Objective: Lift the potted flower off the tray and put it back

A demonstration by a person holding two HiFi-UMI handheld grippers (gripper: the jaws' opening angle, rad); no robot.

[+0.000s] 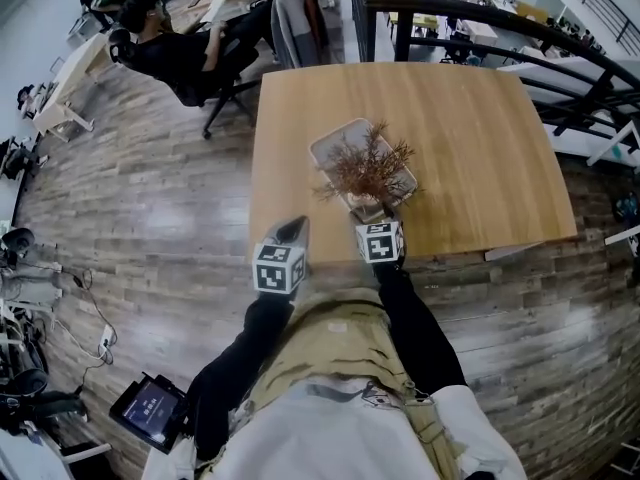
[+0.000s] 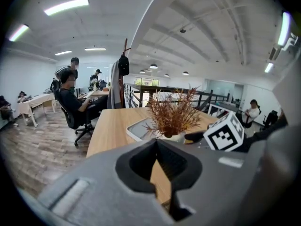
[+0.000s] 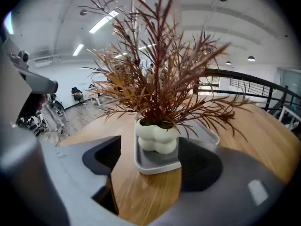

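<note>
Right gripper view: potted flower (image 3: 160, 91) on tray (image 3: 157, 166), just beyond parted right claw (image 3: 149, 146).

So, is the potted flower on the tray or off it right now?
On it, upright: the potted flower rests its white pot on the near corner of the grey tray.

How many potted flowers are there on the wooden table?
1. The potted flower stands at the near end of the grey tray, on the table. None seems hidden.
</note>
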